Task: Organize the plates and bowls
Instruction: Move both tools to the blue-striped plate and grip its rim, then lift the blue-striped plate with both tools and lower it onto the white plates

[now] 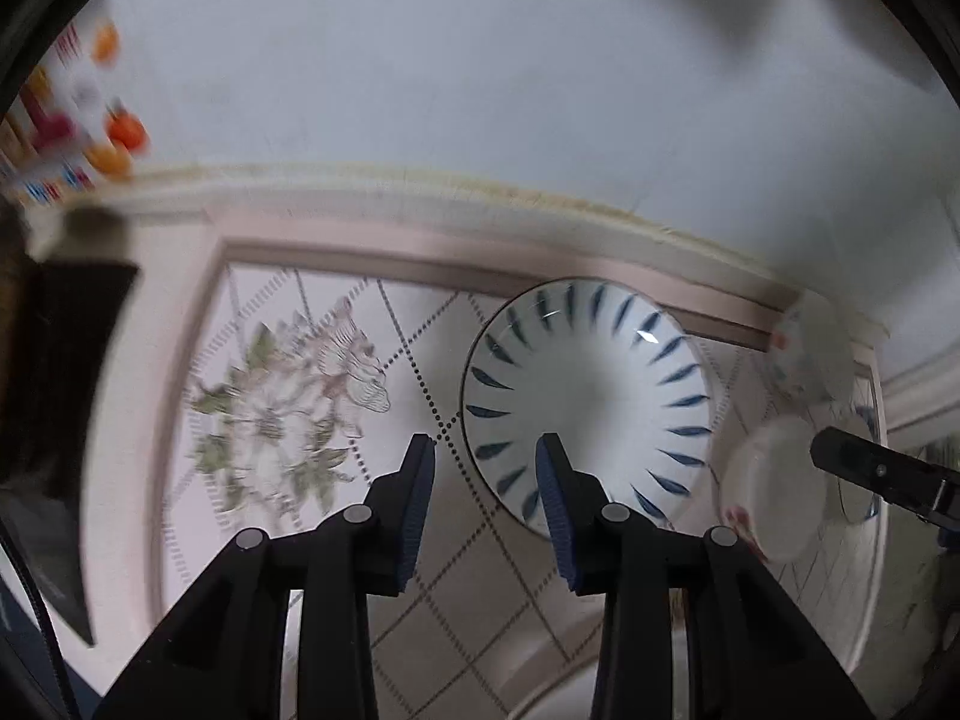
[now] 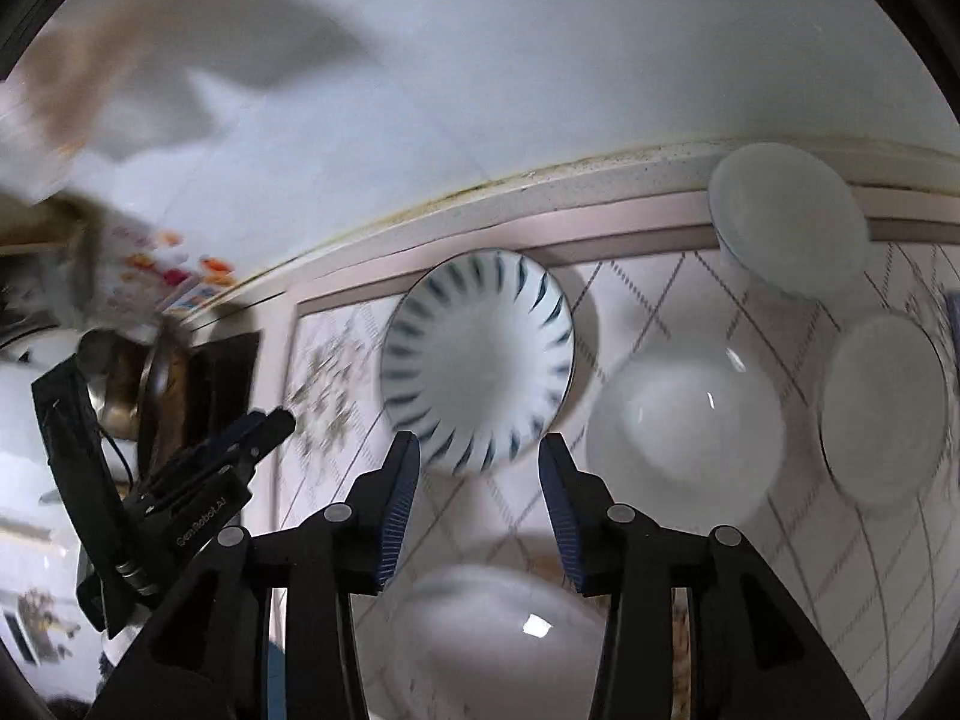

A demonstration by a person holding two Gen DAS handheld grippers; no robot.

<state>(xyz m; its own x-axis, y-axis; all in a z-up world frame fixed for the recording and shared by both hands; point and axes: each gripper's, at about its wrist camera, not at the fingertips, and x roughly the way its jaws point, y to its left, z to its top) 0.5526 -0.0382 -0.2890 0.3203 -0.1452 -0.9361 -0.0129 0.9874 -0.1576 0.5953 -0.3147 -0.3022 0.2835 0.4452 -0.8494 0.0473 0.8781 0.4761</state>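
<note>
Striped plate (image 2: 477,360): empty, white with blue dashes round its rim, on the tiled desk (image 2: 678,300) near the wall.
White bowls (image 2: 684,438): empty (blurred), beside it.
Left gripper (image 1: 486,468): jaws open, nothing between.
Right gripper (image 2: 480,468): jaws apart, empty.

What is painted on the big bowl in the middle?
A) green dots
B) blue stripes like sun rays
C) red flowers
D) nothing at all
B: the striped bowl has dark blue dashes fanning out around its white inside, also seen from the left wrist camera.
</note>
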